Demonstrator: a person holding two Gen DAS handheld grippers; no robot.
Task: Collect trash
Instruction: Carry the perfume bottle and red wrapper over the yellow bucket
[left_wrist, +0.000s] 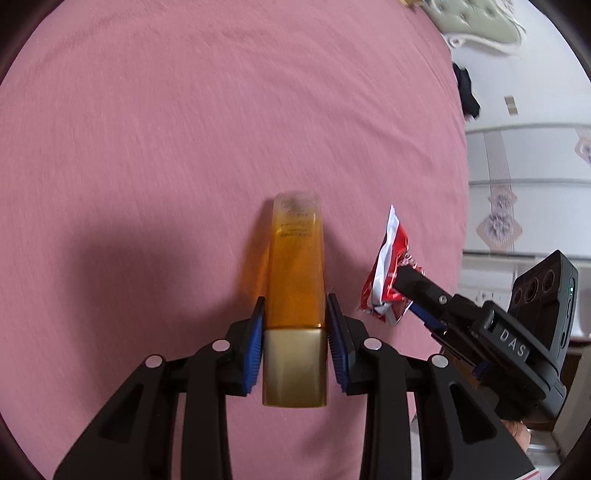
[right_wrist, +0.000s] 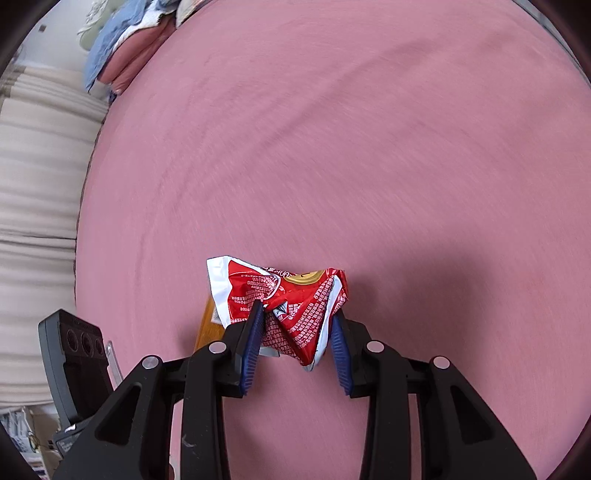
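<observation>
Carrying two bits of trash over the pink bedspread (left_wrist: 184, 129) right now: my left tongs (left_wrist: 295, 317) are clamped on an amber tube (left_wrist: 295, 266) right where the body meets its gold cap, and my right tongs (right_wrist: 297, 325) are pinched on a crumpled red and white wrapper (right_wrist: 280, 295), both lifted off the bed. My worry is the wrapper: it's only caught by a crinkled fold, so I reckon a quick swing could let it slide out. The tube looks slick and held near one end, so it might tip or twist. Writing-wise, the tube's print is too blurry to read, the wrapper has tiny white text I can't make out, and the right tongs' body says "DAS".
</observation>
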